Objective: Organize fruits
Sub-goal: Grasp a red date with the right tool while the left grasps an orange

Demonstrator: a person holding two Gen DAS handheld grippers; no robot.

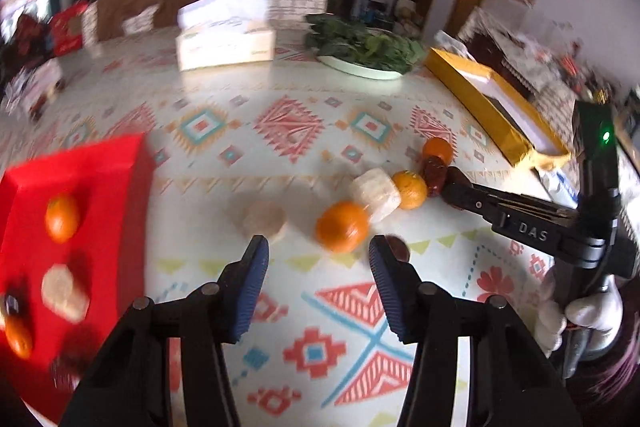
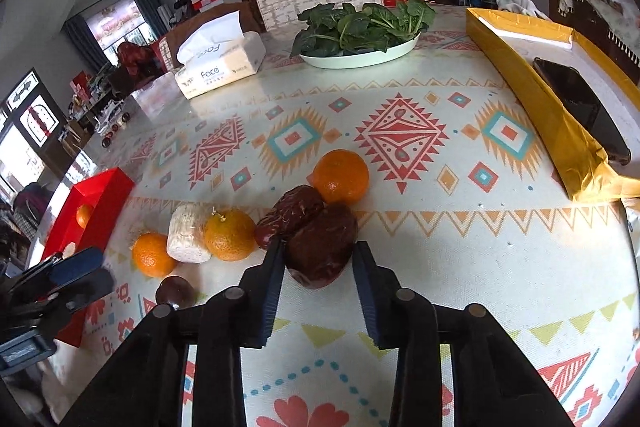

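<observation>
1. Right gripper [image 2: 318, 259], black arms with blue ribbed pads: the jaws sit on either flank of a wrinkled dark-red dried date [image 2: 322, 245], and both pads appear to press on it. The date rests on the patterned tablecloth [image 2: 400, 267].
2. Left gripper [image 1: 318, 259], same build: jaws apart, nothing between them. A smooth round orange tangerine [image 1: 342, 226] lies just beyond the fingertips, slightly right of centre.
3. Small dark round fruit [image 2: 175, 291]: near the left gripper's right finger, short of the gripped date.
4. Second wrinkled red date [image 2: 290, 215]: touching the gripped date on its far left side. Risk, by judgement: lifting may drag or roll this neighbour, since the two press together.
5. Row left of the gripped date: stemmed orange tangerine [image 2: 230, 235], white cylindrical fruit chunk [image 2: 188, 233], then the tangerine noted under item 2.
6. Larger orange tangerine [image 2: 341, 175]: just beyond the two dates. Risk: a nudge could set it rolling.
7. Red open box [image 1: 76, 219]: well left of the gripped date, already holding tangerines and pale chunks; the likely destination.
8. Risk: the date's wrinkled, yielding skin may slip from a shallow pinch.
</observation>
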